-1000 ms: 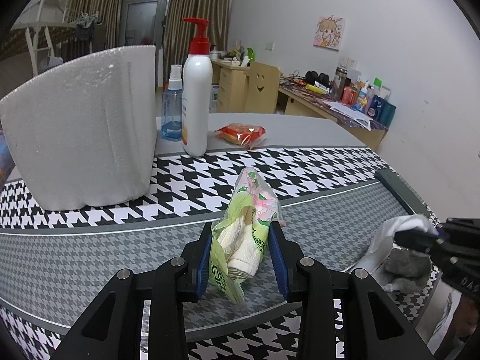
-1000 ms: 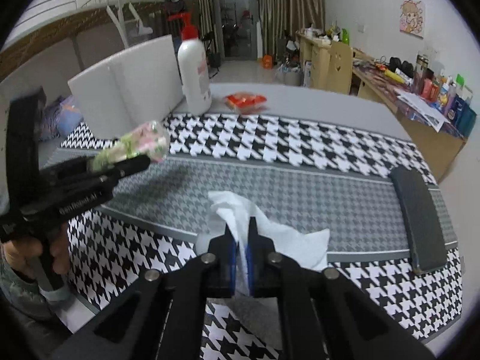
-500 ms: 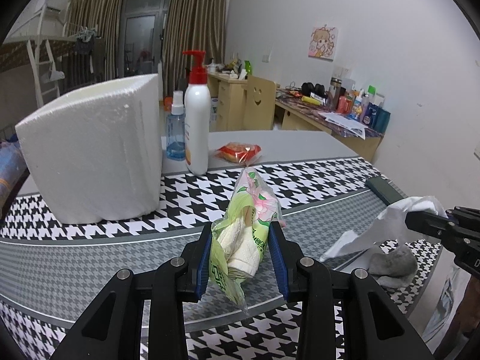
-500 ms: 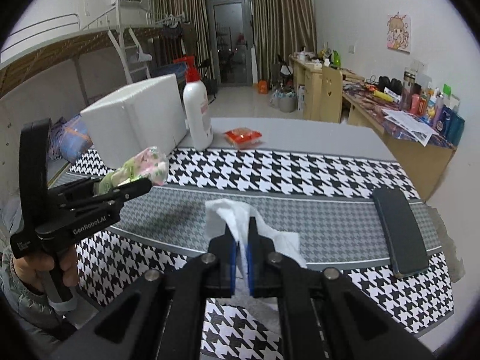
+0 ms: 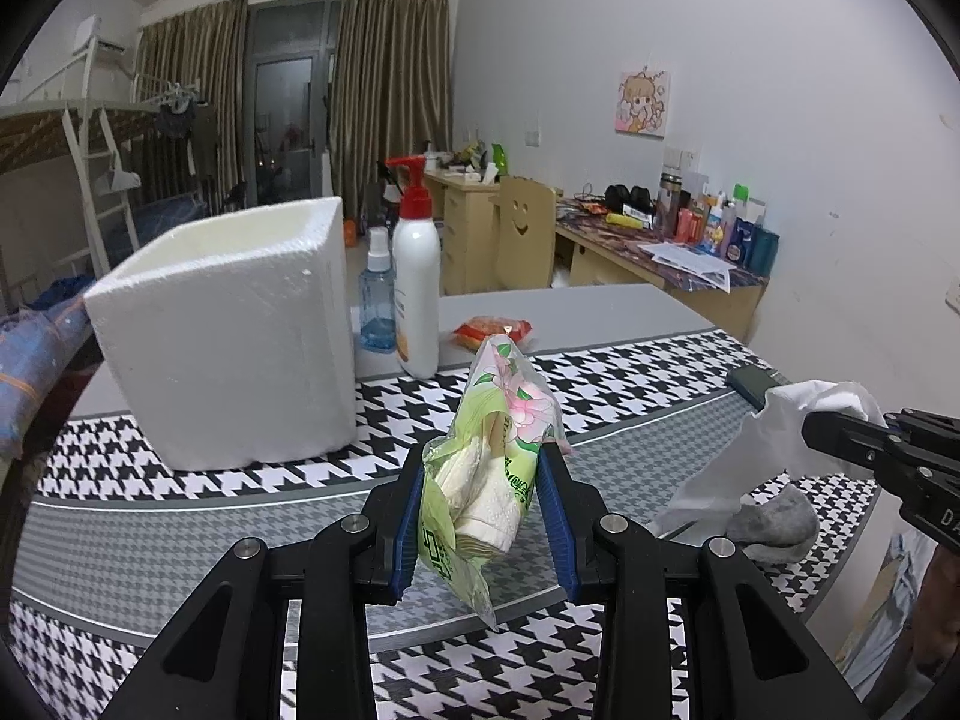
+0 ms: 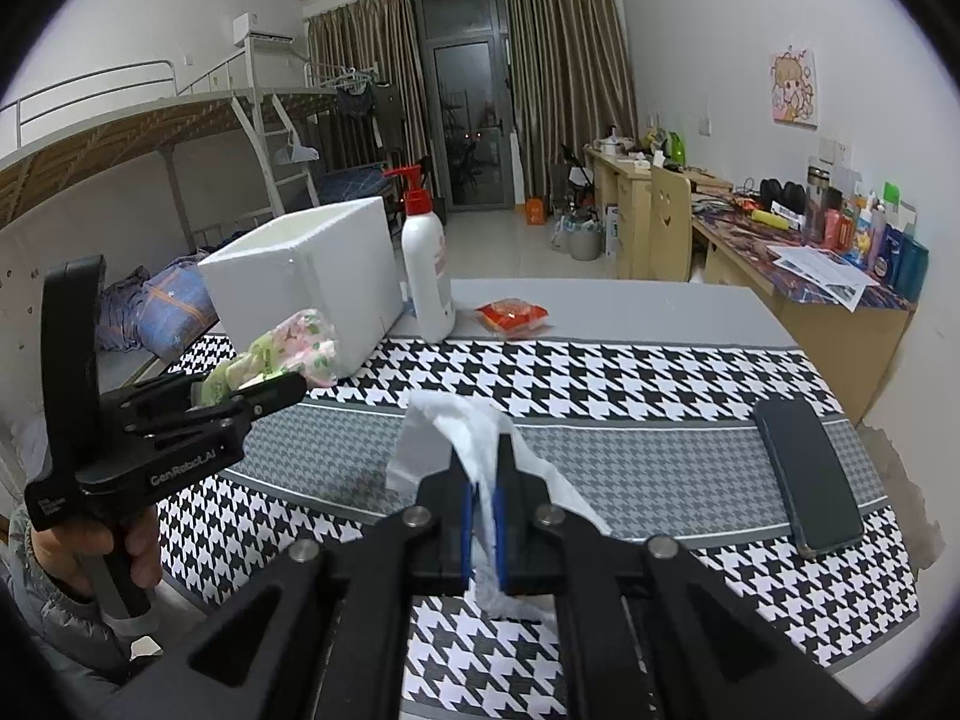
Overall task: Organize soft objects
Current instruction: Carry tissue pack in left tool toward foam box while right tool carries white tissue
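My left gripper (image 5: 480, 516) is shut on a green floral tissue pack (image 5: 492, 450) and holds it above the houndstooth table; the pack also shows in the right wrist view (image 6: 288, 348). My right gripper (image 6: 483, 534) is shut on a white tissue sheet (image 6: 462, 426) and holds it in the air; the sheet shows at the right of the left wrist view (image 5: 774, 426). A grey sock (image 5: 774, 519) lies on the table below it. An open white foam box (image 5: 234, 324) stands at the left rear, also in the right wrist view (image 6: 306, 270).
A white pump bottle (image 5: 416, 294), a blue spray bottle (image 5: 377, 312) and a red snack packet (image 5: 495, 330) stand behind the mat. A dark phone (image 6: 807, 474) lies near the right edge. A bunk bed is left, desks right.
Both grippers have risen with their loads. The white tissue sheet has come up off the table and off the grey sock. The foam box's open top has come into sight.
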`<state>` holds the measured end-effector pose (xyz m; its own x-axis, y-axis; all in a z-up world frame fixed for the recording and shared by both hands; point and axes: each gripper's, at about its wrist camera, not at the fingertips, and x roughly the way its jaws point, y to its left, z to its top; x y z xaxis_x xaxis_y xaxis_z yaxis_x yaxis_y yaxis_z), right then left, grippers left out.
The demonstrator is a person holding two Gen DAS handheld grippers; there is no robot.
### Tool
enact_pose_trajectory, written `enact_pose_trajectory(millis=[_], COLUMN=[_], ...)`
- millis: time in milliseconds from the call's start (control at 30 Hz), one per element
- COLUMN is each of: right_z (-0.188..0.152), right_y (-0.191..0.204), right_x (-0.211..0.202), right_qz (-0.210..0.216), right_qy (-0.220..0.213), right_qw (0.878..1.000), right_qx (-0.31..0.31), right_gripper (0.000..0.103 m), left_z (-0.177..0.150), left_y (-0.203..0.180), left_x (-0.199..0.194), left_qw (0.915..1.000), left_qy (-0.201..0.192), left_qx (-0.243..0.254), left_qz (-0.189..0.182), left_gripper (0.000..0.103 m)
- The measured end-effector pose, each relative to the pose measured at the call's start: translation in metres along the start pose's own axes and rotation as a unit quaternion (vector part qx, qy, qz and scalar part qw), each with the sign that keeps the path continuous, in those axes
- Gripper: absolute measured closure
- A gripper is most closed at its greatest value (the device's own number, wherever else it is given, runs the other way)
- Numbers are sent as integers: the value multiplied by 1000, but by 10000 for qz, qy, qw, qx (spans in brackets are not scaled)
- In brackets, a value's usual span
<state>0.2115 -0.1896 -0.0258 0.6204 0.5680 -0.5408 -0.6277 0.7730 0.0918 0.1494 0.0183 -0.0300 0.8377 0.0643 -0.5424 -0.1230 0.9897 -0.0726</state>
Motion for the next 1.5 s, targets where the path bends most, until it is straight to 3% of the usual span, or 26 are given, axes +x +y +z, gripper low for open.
enact_pose_trajectory(millis=[1033, 1500], right_z=[23, 35], right_y=[57, 72], right_x=[-15, -11], right_qz=[-195, -223], right_qy=[-686, -730], right_qw=[9974, 9969], right_qx=[-113, -184], right_gripper=[95, 95], left_z=[14, 20], left_y=[45, 59], left_x=[-47, -52], left_qw=[9987, 9982], left_qy=[-447, -549], left_qx=[232, 259], left_qz=[65, 27], left_gripper=[66, 66])
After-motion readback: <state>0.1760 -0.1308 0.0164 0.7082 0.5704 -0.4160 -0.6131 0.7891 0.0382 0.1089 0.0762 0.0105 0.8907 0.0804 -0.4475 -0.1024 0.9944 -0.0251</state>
